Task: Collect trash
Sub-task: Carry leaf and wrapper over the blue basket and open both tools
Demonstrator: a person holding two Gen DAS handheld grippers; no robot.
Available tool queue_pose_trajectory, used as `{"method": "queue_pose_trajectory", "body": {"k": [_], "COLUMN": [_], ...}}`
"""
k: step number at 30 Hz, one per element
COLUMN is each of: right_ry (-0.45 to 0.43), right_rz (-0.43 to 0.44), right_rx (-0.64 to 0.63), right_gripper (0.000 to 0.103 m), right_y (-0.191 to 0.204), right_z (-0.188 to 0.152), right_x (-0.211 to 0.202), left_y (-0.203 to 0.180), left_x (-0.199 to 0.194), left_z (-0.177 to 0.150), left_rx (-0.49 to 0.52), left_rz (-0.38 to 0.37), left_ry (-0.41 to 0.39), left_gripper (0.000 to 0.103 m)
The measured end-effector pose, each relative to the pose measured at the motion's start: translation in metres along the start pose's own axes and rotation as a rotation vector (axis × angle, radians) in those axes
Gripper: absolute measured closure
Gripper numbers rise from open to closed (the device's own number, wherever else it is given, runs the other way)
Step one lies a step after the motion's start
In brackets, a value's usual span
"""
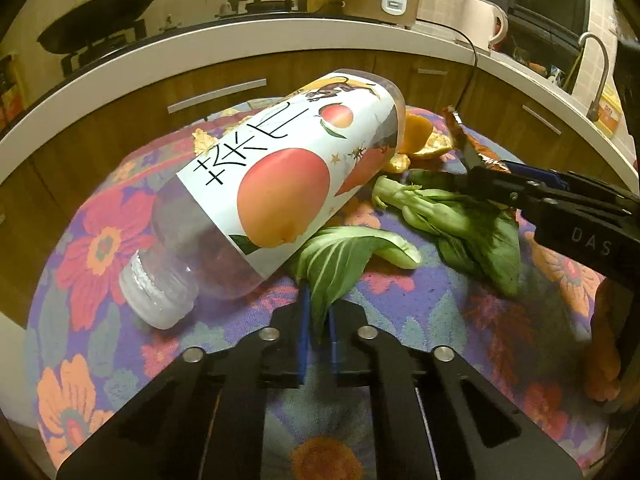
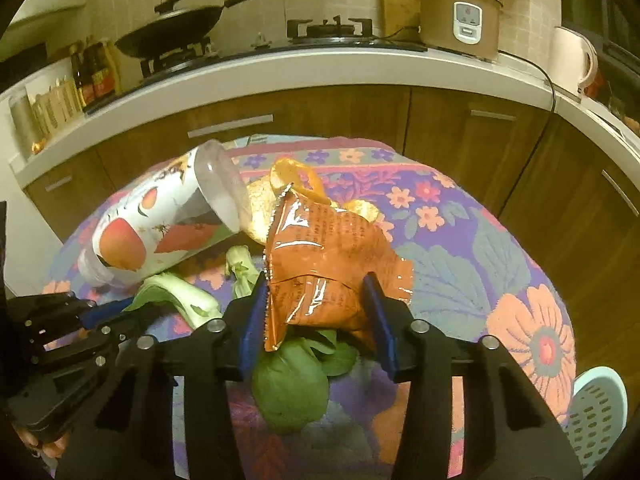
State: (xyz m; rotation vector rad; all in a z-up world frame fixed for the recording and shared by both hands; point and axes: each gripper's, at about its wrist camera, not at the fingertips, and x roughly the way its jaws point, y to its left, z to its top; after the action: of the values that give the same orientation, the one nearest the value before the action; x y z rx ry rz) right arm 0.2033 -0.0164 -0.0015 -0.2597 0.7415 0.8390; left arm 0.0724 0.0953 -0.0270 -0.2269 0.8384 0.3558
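Observation:
A clear plastic bottle (image 1: 280, 184) with a peach label lies on its side on the flowered cloth (image 1: 100, 240); the right wrist view also shows this bottle (image 2: 160, 232). My left gripper (image 1: 318, 316) is shut on the stalk end of a green bok choy leaf (image 1: 340, 256) right beside the bottle. My right gripper (image 2: 316, 320) is shut on a crumpled orange snack wrapper (image 2: 328, 252), with both blue pads against its sides. Under the wrapper lies another bok choy piece (image 2: 292, 384). Orange peel (image 2: 296, 176) sits just behind the wrapper.
The flowered cloth (image 2: 480, 240) covers a small round table in front of a curved kitchen counter (image 1: 240, 36) with wooden cabinet doors. A teal perforated basket (image 2: 596, 412) stands low at the right. Orange peel (image 1: 424, 136) lies past the bottle's base.

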Motion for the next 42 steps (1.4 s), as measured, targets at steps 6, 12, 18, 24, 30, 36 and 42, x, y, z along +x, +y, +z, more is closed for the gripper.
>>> {"method": "queue_pose_trajectory", "body": {"k": [6,12,18,24,30,36,42], "right_ry": [-0.047,-0.090,-0.140,-0.193,-0.212,-0.235,-0.180], "right_rz": [0.001,-0.008,-0.026,-0.091,-0.170,-0.282,-0.342], "right_rx": [0.039,0.060,0.074,0.091,0.142,0.284,0.433], "right_gripper": [0.073,0.075,0.075,0.075,0.075,0.075,0.075], "right_y": [-0.010,-0.022,-0.039,-0.064,-0.101,-0.152,-0.202], "right_z": [-0.004,-0.013,-0.026,-0.049,-0.081,-0.129,-0.173], "right_x": [-0.019,-0.047,-0.085,-0.127,-0.165,-0.205,-0.213], "left_y": [-0.006,-0.025,-0.051,-0.094,-0.156,-0.226,-0.279], "left_x": [-0.015,-0.032,-0.047,-0.065,-0.069,-0.056,-0.037], "left_z": [-0.004,-0.002,0.006,0.022,0.033,0.030,0.018], "left_rx": [0.019,0.048,0.095,0.183,0.282,0.389,0.454], "left_rz": [-0.072,-0.149,-0.225,-0.287,-0.345,-0.428,-0.468], "left_ry": [-0.027,-0.058,-0.090,-0.123,-0.123,-0.078,-0.019], "left_gripper": [0.100,0.100,0.100,0.100,0.100,0.100,0.100]}}
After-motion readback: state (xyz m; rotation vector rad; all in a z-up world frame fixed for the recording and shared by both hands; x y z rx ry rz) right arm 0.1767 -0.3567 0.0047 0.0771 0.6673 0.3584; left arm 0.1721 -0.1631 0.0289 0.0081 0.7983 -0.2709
